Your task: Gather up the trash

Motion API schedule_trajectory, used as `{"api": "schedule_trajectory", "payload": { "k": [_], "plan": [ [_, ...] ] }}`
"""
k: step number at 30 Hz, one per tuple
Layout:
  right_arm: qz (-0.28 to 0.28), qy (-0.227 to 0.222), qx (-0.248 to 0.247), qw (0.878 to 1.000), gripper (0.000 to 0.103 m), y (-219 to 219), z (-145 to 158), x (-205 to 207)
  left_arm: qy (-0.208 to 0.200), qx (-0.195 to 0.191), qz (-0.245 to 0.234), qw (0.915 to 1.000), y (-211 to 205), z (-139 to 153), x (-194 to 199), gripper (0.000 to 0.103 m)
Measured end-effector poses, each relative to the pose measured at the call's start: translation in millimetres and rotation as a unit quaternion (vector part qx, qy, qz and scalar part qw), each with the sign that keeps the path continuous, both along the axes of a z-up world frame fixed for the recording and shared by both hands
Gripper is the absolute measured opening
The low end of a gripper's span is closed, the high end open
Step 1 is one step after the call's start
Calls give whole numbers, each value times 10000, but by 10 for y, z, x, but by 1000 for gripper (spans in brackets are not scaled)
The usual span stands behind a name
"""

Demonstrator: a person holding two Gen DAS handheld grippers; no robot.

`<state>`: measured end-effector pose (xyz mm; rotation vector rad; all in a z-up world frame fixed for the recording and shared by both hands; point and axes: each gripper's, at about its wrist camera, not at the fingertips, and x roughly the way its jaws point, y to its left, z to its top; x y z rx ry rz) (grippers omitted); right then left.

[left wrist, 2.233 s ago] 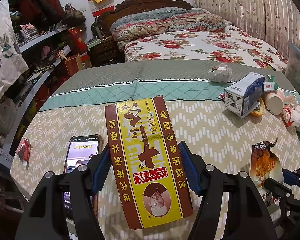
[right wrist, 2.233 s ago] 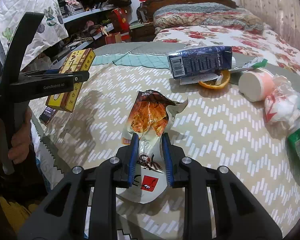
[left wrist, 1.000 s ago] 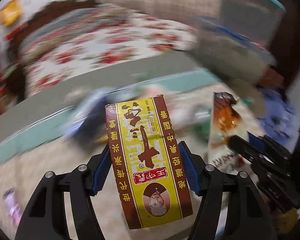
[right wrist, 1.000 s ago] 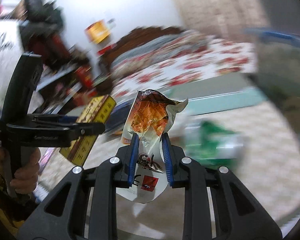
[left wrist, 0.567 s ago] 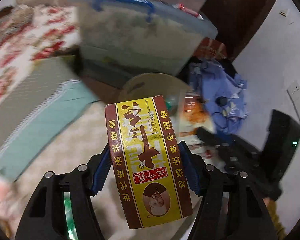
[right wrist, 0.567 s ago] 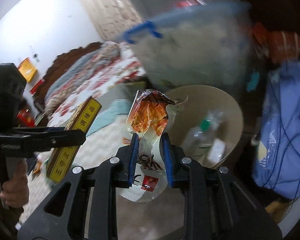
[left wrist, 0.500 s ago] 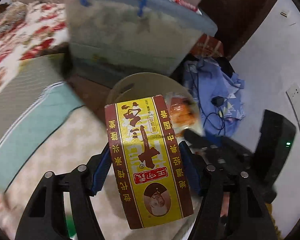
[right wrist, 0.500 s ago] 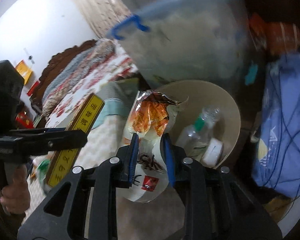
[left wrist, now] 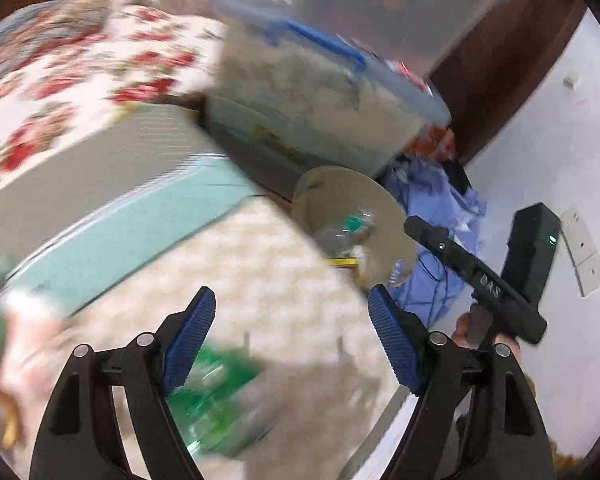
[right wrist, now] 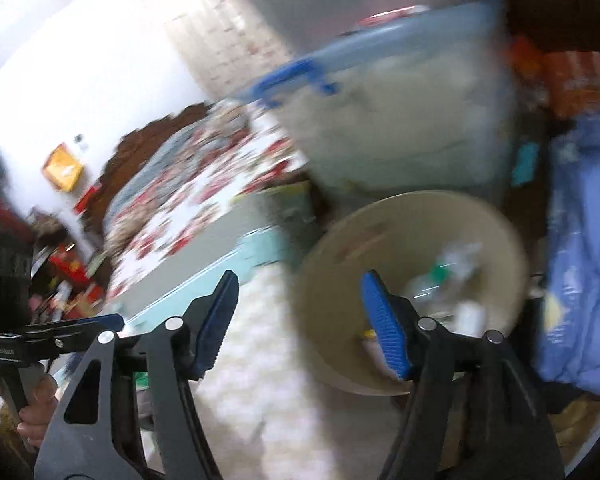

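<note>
A tan round trash bin (left wrist: 392,224) stands on the floor beside the table's far right corner; it also shows in the right wrist view (right wrist: 340,280). It holds a plastic bottle (left wrist: 344,234) and other scraps. My left gripper (left wrist: 292,340) is open and empty above the table, short of the bin. My right gripper (right wrist: 300,320) is open and empty, its right finger over the bin's near rim. The right gripper also shows in the left wrist view (left wrist: 476,276), right of the bin. A green wrapper (left wrist: 216,396) lies blurred on the table near my left fingers.
A clear storage box with a blue lid (left wrist: 324,92) sits behind the bin, also in the right wrist view (right wrist: 400,120). Blue cloth (right wrist: 580,256) lies right of the bin. The chevron tablecloth (left wrist: 260,280) ends at the bin. A floral bed (left wrist: 60,72) lies beyond.
Both grippers have opened. The yellow box has left my left gripper and the snack bag has left my right gripper; both are out of sight. Both views have swung back left.
</note>
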<state>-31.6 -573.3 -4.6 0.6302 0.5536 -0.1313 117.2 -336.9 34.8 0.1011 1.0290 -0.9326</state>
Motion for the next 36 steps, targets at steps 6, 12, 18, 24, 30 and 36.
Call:
{"api": "schedule_trajectory", "payload": {
  "k": [6,12,18,24,30,36],
  "plan": [
    [1505,11,-29,9886,65,1054,185,609,-1376,798,1488,9760,1645,234,112,83],
    [2624,430,183,9638,73,2072,354,1531,-993,1537,1882,9649,2339,-158,622,93],
    [2959,1439,91,9443,84,2717,247,2525,-404,1458,1538,9765,2347,-468,764,67],
    [3124,2487,94,9168,82,3038,-220,3162,-452,1007,1661,9799,2552,-320,478,54],
    [3581,2180,-190,9077,10,3311,-151,3025,-330,406,2121,9758,3089,-129,155,49],
    [3855,707,-395,9192,10,3451,530,2234,-85,-36,2208,9753,3356,-102,-268,49]
  ]
}}
